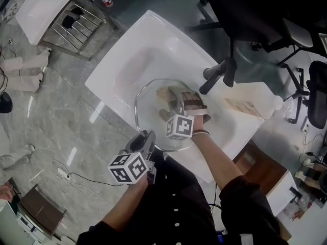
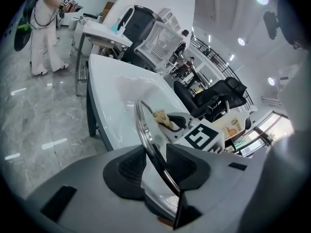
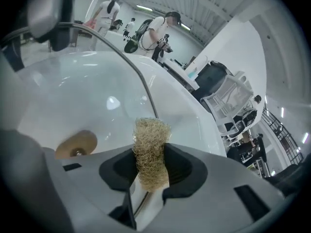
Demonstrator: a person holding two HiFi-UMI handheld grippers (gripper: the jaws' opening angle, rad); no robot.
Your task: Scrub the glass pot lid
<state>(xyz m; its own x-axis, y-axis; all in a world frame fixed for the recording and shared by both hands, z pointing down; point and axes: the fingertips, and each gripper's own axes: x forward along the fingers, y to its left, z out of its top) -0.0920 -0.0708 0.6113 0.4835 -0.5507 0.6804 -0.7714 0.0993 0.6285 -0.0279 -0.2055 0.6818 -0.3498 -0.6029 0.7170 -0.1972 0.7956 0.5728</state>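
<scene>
**Glass pot lid** (image 1: 152, 111): held tilted on edge over the white sink (image 1: 127, 50), apparently clear of the basin floor.

**Left tool** (image 2: 156, 165): closed on the lid's metal rim at its near edge, a single narrow hold.

**Right tool** (image 3: 151, 165): clamped on a loofah scrubber (image 3: 151, 140), which stands at the glass near the rim (actual contact cannot be confirmed from where I stand).

**Risks, in my judgement:**
- The lid hangs from one point on its rim. A firm scrubbing push far from that hold could lever it round or slide it out of the pads. It would then drop into the sink and may chip.
- The scrubber is pinched low on its length, so a hard drag could pull it loose.
</scene>
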